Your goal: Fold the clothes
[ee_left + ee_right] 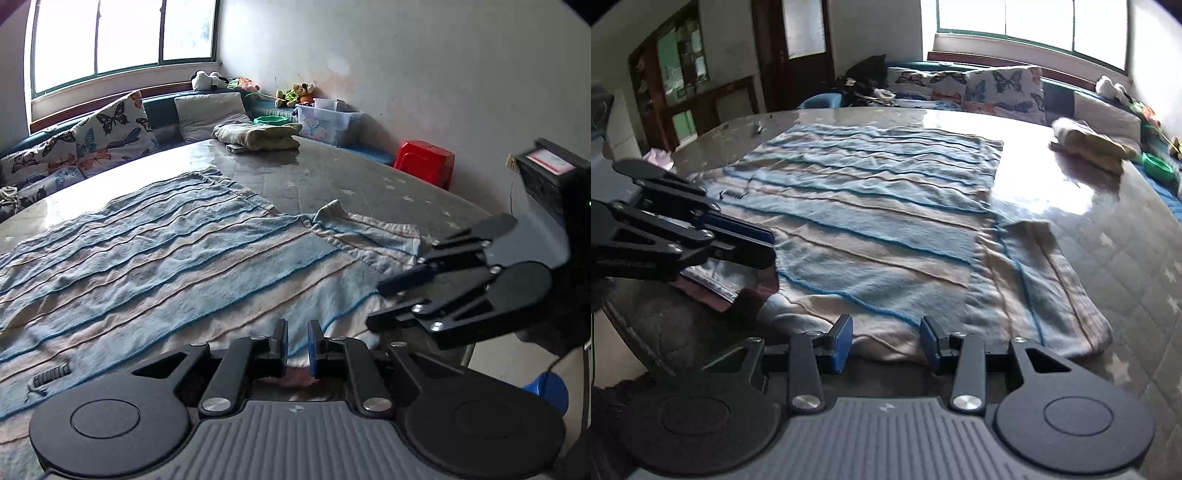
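While the blue-and-beige striped knit garment (pixel 871 229) lies spread flat on the glossy grey quilted table (pixel 351 173), its right sleeve (pixel 369 232) is folded inward with the cuff curled up; small dark logo near the left hem; left gripper (pixel 297 345) is nearly clenched, whether it pinches the hem I cannot tell; right gripper (pixel 886 341) is released over the near edge; clear plastic bin (pixel 328 122) beyond, contents unclear.
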Demonstrator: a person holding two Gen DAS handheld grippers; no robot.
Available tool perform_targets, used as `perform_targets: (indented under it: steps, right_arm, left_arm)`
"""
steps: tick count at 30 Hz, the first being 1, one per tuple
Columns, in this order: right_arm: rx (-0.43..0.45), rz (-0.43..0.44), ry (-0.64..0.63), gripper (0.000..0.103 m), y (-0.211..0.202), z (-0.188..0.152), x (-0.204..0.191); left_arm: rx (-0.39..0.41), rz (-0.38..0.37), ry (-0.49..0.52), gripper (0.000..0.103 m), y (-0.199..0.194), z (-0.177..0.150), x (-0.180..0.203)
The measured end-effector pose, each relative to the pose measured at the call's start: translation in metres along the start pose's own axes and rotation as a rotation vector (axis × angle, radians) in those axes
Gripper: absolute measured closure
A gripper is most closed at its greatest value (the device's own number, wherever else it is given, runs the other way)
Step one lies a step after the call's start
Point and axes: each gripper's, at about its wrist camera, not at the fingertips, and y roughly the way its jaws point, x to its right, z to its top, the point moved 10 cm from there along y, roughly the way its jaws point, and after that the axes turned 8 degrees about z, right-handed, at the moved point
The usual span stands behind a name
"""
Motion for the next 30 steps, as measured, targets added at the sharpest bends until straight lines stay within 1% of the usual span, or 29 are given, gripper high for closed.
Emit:
perform_targets:
  steps: [2, 4, 10, 11, 14, 18, 19, 23, 24, 25, 26, 27, 28, 29, 30]
  right_arm:
    - [0.024, -0.016, 0.04, 0.063, -0.011, 0.001, 0.011]
    - [0.048, -0.049, 0.076, 0.063, -0.021, 0.002, 0.025]
    - [0.09, -0.255, 0.177, 0.063, -0.037, -0.004, 0.087]
    - [0.093, -0.275, 0.199, 0.063, -0.038, -0.006, 0.096]
    - [0.108, -0.297, 0.264, 0.064, -0.038, -0.011, 0.112]
    - [0.131, -0.313, 0.322, 0.066, -0.035, -0.013, 0.125]
    - [0.137, -0.318, 0.328, 0.068, -0.034, -0.013, 0.126]
    - [0.152, -0.356, 0.348, 0.07, -0.035, -0.014, 0.132]
    - [0.154, -0.359, 0.353, 0.072, -0.035, -0.014, 0.133]
    - [0.154, -0.359, 0.356, 0.076, -0.035, -0.014, 0.133]
    - [0.154, -0.356, 0.355, 0.077, -0.035, -0.014, 0.133]
    - [0.153, -0.353, 0.355, 0.081, -0.035, -0.014, 0.132]
    - [0.156, -0.347, 0.36, 0.089, -0.036, -0.014, 0.132]
    - [0.162, -0.338, 0.368, 0.089, -0.037, -0.013, 0.132]
    - [0.167, -0.332, 0.371, 0.091, -0.038, -0.012, 0.131]
  left_arm:
    - [0.013, -0.004, -0.015, 0.091, 0.002, 0.006, -0.001]
    - [0.021, -0.007, -0.023, 0.091, 0.005, 0.009, -0.002]
    - [-0.042, -0.037, 0.014, 0.091, 0.021, -0.009, 0.012]
    - [-0.051, -0.042, 0.017, 0.091, 0.022, -0.013, 0.014]
    - [-0.062, -0.042, 0.017, 0.091, 0.024, -0.017, 0.016]
    - [-0.068, -0.04, 0.017, 0.083, 0.027, -0.019, 0.018]
    - [-0.07, -0.041, 0.021, 0.08, 0.027, -0.02, 0.019]
    - [-0.064, -0.044, 0.04, 0.073, 0.026, -0.023, 0.024]
    - [-0.063, -0.043, 0.04, 0.071, 0.026, -0.023, 0.024]
    - [-0.063, -0.043, 0.041, 0.07, 0.026, -0.023, 0.024]
    - [-0.062, -0.04, 0.038, 0.068, 0.025, -0.022, 0.024]
    - [-0.06, -0.036, 0.035, 0.065, 0.024, -0.022, 0.023]
    - [-0.055, -0.029, 0.031, 0.06, 0.023, -0.02, 0.021]
    - [-0.048, -0.022, 0.026, 0.056, 0.022, -0.019, 0.02]
    - [-0.042, -0.014, 0.021, 0.05, 0.021, -0.017, 0.018]
